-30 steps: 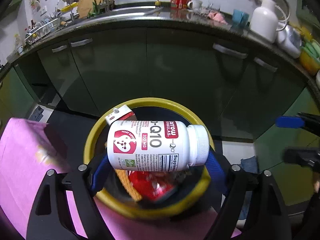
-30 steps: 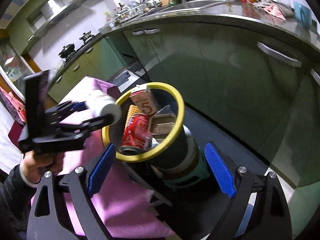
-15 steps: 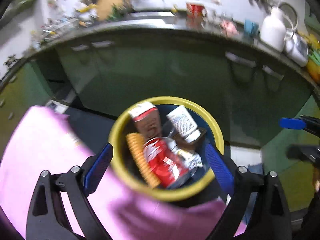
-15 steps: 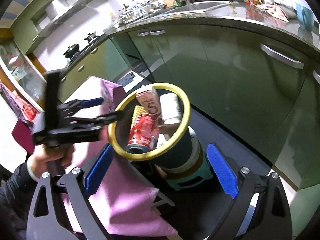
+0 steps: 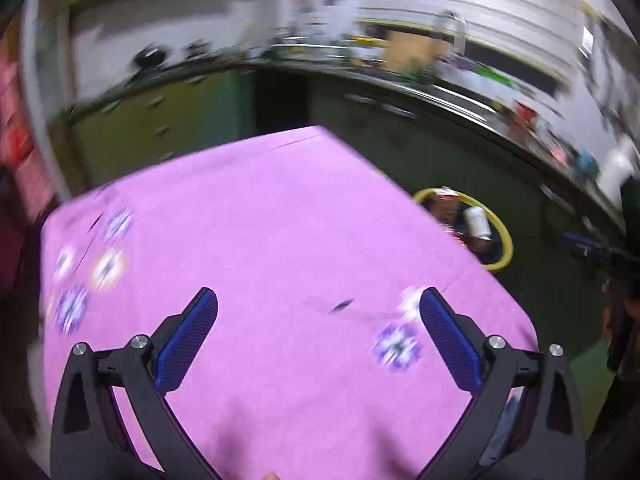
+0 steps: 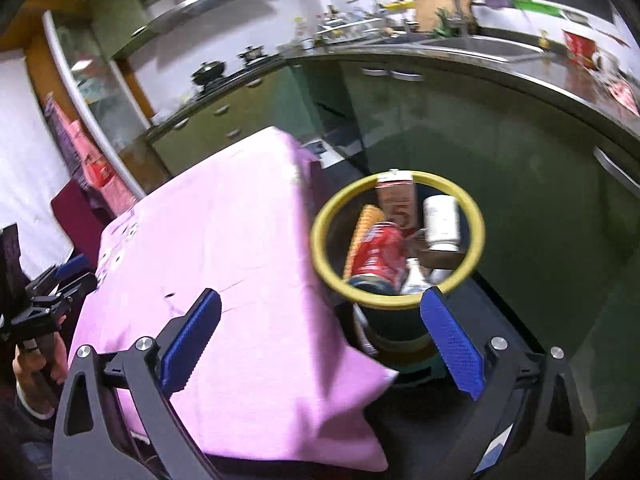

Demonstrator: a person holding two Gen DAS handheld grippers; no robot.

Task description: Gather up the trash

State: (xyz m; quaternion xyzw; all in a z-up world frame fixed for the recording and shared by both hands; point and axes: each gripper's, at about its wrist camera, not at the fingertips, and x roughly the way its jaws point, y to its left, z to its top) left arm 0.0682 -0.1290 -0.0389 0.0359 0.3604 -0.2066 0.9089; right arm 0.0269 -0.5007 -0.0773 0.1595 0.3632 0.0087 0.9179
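Observation:
A yellow-rimmed trash bin (image 6: pixel 326 264) stands on the floor beside the pink-clothed table (image 6: pixel 224 240). Inside it lie a white supplement bottle (image 6: pixel 440 220), a red soda can (image 6: pixel 378 254), a milk carton (image 6: pixel 398 204) and other trash. The bin also shows in the left wrist view (image 5: pixel 506 240), with the white bottle (image 5: pixel 477 222) in it. My left gripper (image 5: pixel 318 336) is open and empty above the pink cloth; it also shows at the left edge of the right wrist view (image 6: pixel 60 284). My right gripper (image 6: pixel 320 336) is open and empty, just in front of the bin.
Dark green kitchen cabinets (image 6: pixel 500 140) and a counter with a sink (image 6: pixel 472 46) run behind the bin. The pink cloth (image 5: pixel 260 260) has small flower prints. The right gripper shows at the right edge of the left wrist view (image 5: pixel 592 246).
My left gripper let the white bottle drop into the bin, then swung back left over the pink table. My right gripper stayed open and pulled back a little.

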